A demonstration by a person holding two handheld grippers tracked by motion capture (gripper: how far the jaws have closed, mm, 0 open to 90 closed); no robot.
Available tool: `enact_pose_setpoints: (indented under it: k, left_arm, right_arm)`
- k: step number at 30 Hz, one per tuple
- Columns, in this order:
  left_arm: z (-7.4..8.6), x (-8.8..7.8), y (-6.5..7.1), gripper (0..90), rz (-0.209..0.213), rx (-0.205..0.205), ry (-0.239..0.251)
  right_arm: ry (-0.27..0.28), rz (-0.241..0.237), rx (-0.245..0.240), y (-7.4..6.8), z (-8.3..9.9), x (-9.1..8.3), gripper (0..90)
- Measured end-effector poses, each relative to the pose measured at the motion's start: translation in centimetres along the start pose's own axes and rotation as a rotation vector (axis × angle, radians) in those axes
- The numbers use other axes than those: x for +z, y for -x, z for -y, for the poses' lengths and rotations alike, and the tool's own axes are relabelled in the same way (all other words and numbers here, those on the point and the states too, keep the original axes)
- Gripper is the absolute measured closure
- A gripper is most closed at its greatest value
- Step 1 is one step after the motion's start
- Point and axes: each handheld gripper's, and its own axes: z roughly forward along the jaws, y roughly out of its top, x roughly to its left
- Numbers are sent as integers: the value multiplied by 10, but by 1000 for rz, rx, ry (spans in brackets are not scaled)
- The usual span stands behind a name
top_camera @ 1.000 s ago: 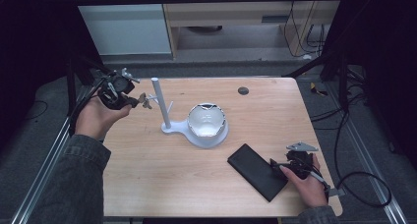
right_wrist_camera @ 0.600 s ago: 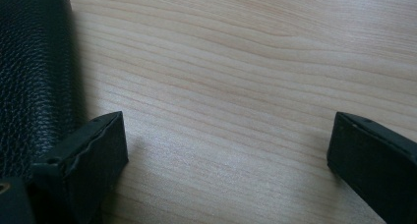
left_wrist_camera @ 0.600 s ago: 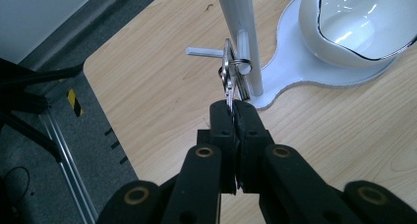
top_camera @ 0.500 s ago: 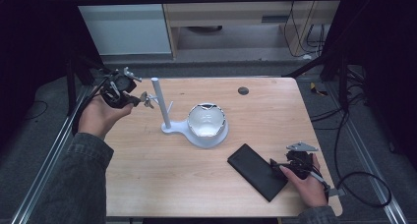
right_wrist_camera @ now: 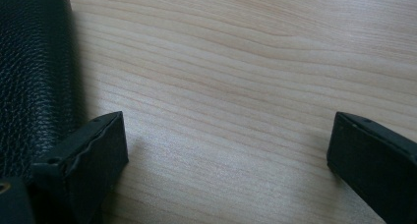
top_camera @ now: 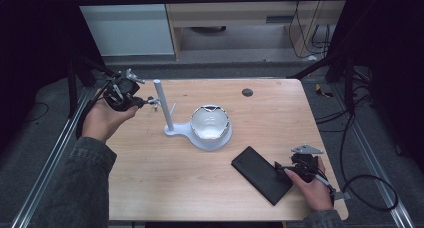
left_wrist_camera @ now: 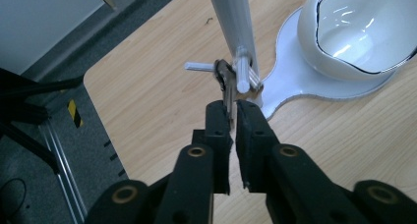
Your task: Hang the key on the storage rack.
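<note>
Nearest the person, at the front right corner of the wooden surface [top_camera: 190,188], the right claw [top_camera: 285,169] rests low in the person's right hand [top_camera: 312,185], its jaws spread wide apart with bare wood between them in the right gripper view. A black, grained-leather wallet [top_camera: 261,174] lies flat just beside this claw; in the right gripper view the wallet [right_wrist_camera: 34,67] lies against the outer side of the jaw on that view's left, not between the jaws. Farther back, near the middle of the surface, stands a white holder whose flat base [top_camera: 207,140] carries a white bowl [top_camera: 210,123] with a dark, wavy rim; the bowl [left_wrist_camera: 354,32] is upright and glossy inside. From the narrow end of the same base rises a white post [top_camera: 163,103], upright, with a short white peg [left_wrist_camera: 199,66] projecting sideways from it. At the far left edge, the left claw [top_camera: 150,102], held in the person's left hand [top_camera: 102,120], points toward the post. In the left gripper view its jaws are pressed nearly together on a metal key [left_wrist_camera: 227,86], gripped edge-on, whose far end lies at the post beside the peg; whether the key touches the peg cannot be told. Near the far edge sits a small dark round disc [top_camera: 247,92], well apart from everything else.
</note>
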Motion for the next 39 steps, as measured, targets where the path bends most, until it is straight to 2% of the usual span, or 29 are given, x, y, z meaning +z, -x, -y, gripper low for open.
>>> enact_pose_setpoints:
  k: [5, 8, 18, 26, 31, 39]
  left_arm:
    - [6, -8, 6, 779, -9, 12, 34]
    - [10, -11, 10, 720, -17, 16, 55]
    - [22, -14, 23, 637, 6, 28, 105]
    - [23, -18, 36, 594, 19, 49, 129]
    - [22, -20, 54, 561, 35, 70, 157]
    - [18, -10, 93, 474, 101, 135, 152]
  right_arm:
    - [0, 0, 1, 0, 0, 0, 21]
    - [-1, -2, 5, 0, 0, 0, 22]
    - [4, -6, 19, -1, 1, -2, 29]
    - [4, -4, 20, -1, 2, -2, 30]
    - [4, -4, 19, 0, 2, -2, 29]
    - [4, -17, 6, 2, 3, -5, 56]
